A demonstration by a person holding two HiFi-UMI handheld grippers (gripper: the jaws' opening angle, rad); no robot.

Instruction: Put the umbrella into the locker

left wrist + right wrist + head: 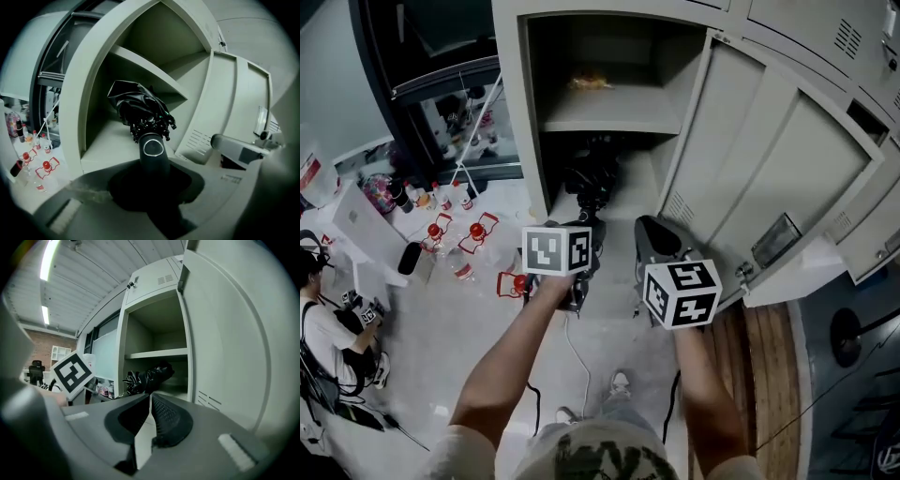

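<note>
The locker's (523,112) upper shelf (614,122) is carrying one small yellowish item (591,82), which is lying towards the back. A folded black umbrella (138,107) is reaching in over the lower compartment's base (105,145); contact cannot be confirmed. The pale floor (441,328) is bearing a cluster of red-topped bottles (476,232) left of the locker and a white cable (577,361) in front of it.

Your head camera looks steeply down at the open locker (517,112). Each gripper camera rides close behind its jaws, facing into it; all three views share the umbrella (138,108) inside.
</note>
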